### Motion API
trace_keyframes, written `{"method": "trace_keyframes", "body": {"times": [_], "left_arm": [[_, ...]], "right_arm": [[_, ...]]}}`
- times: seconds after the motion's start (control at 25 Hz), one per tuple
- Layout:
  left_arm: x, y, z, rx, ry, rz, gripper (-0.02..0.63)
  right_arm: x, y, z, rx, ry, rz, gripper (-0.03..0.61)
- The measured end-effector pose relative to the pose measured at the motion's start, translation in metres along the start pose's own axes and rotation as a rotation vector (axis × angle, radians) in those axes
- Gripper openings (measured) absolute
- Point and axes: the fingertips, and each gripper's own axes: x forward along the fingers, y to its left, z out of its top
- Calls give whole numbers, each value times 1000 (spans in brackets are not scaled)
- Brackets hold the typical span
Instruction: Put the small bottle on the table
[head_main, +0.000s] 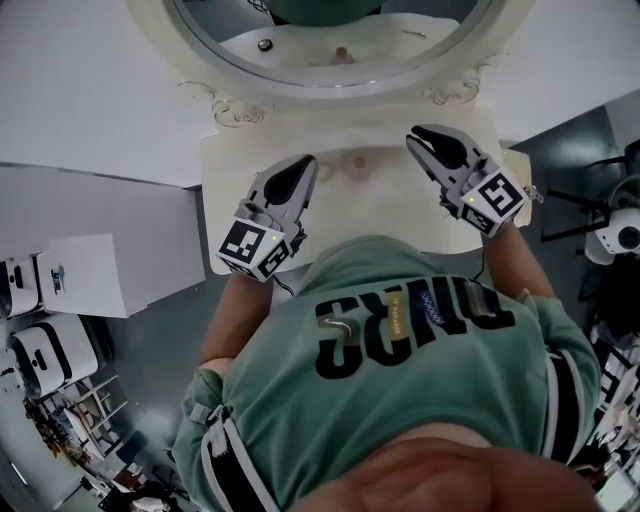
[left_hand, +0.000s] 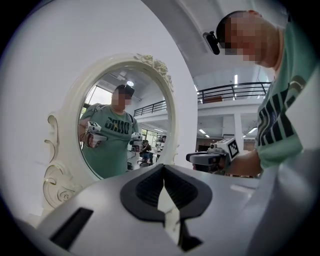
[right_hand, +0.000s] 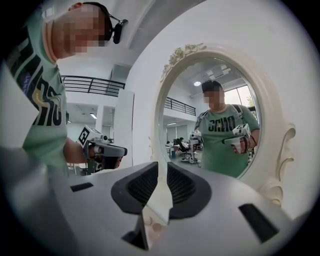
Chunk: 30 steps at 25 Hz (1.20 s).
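"Green shirt (head_main: 400, 380) with dark lettering fills the foreground as a person stands at a cream tabletop (head_main: 235, 165), a gripper in each hand. How are the hands placed?"

"Both are held about level above the tabletop, pointing at an oval mirror (head_main: 300, 88) in a carved cream frame. The left gripper (head_main: 303, 165) has its jaws together at the tips, with nothing between them. The right gripper (head_main: 420, 138) shows its jaws a narrow slit apart, and nothing is between them either. Each carries a black-and-white marker cube (head_main: 250, 245) at the hand end."

"And the small bottle (head_main: 352, 168)?"

"From where I stand, a small pale shape sits on the tabletop between the two grippers, near the foot of the mirror. Neither gripper touches it. It looks to be the bottle, though it is too small and faint to make out its cap or label."

"What shows in the glass?"

"The person's own reflection: the same green shirt and both grippers at chest height. Off to the side of the mirror, a bright hall with a railed balcony (left_hand: 232, 92) runs behind the scene."
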Motion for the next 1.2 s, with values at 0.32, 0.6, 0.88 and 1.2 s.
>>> {"method": "trace_keyframes", "body": {"times": [0.32, 0.6, 0.88, 1.2], "left_arm": [[-6, -3, 18, 11, -22, 30, 11], [-12, -1, 22, 5, -29, 46, 11], [-8, -2, 18, 0, -19, 44, 11], [-6, -3, 15, -2, -10, 46, 11]], "right_arm": [[-16, -17, 15, 46, -3, -31, -5], [-22, -22, 18, 117, -12, -24, -5], [-19, -20, 16, 145, -7, -15, -6], [-19, -19, 9, 118, 9, -20, -6]]}}
